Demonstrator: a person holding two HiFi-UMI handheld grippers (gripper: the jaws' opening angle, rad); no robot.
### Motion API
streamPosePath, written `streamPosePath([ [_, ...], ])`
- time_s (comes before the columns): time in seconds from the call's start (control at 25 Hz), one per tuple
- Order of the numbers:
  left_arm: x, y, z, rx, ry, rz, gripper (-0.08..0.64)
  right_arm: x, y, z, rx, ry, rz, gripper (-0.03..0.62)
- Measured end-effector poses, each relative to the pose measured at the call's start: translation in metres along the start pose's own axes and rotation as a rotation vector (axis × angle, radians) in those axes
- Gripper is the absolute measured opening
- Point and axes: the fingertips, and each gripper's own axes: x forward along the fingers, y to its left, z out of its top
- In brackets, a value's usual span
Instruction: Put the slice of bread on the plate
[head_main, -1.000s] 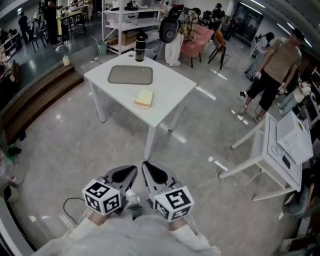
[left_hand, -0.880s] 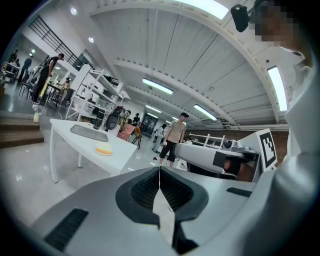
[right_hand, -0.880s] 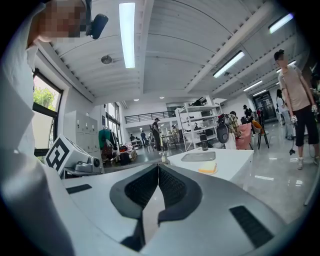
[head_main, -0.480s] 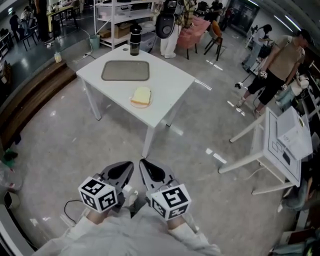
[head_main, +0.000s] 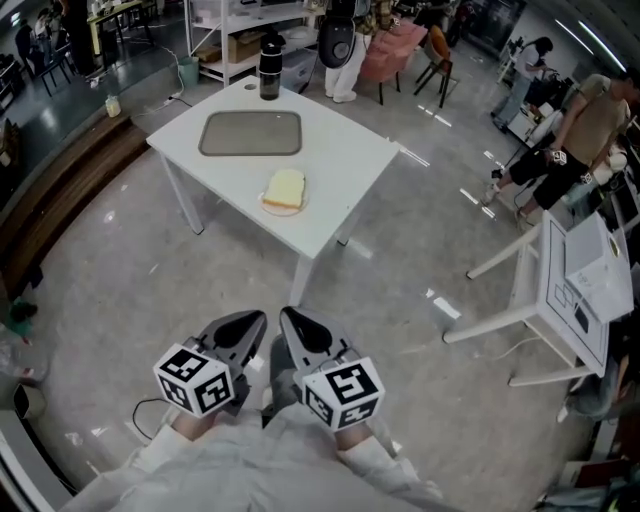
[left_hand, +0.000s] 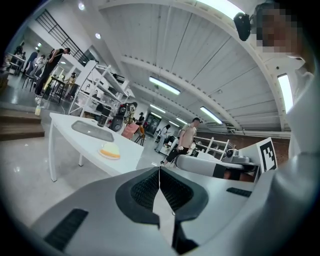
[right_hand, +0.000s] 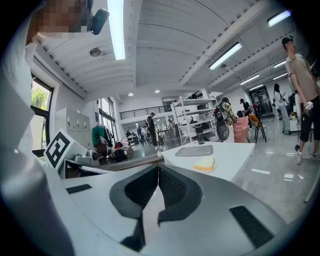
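White laminate forms the top of the square table (head_main: 340, 170), which is seen corner-on over a polished grey floor (head_main: 130, 270) in a large open workroom. A grey tray (head_main: 250, 133) is laid near the table's far left edge, and a dark bottle (head_main: 269, 80) is stood at the far corner. The slice of bread (head_main: 285, 185) is found on a small plate (head_main: 290, 210), between the tray and the table's near corner.

White shelving (head_main: 225, 30) is set behind the table, a wooden step (head_main: 60, 190) runs along the left, and a second white table (head_main: 560, 290) with printed sheets is placed at the right; the print is too small to be read. A person in a tan shirt (head_main: 590, 115) is seen at the far right.

The left gripper (head_main: 255, 320) and the right gripper (head_main: 288, 320) are held side by side low in the head view, well apart from the table. Each pair of jaws is pressed together with nothing between the pads. Black-and-white square markers are carried on the left cube (head_main: 195, 380) and the right cube (head_main: 342, 393).
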Motion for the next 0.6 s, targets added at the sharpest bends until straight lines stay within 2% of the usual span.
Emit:
streamPosePath([
  [0.32, 0.044, 0.049, 0.033, 0.025, -0.006, 0.04, 0.009, 0.062, -0.045, 0.024, 0.002, -0.008, 0.032, 0.014],
  [0.6, 0.104, 0.102, 0.073, 0.02, 0.003, 0.084, 0.009, 0.119, -0.11, 0.048, 0.007, 0.016, 0.034, 0.014],
])
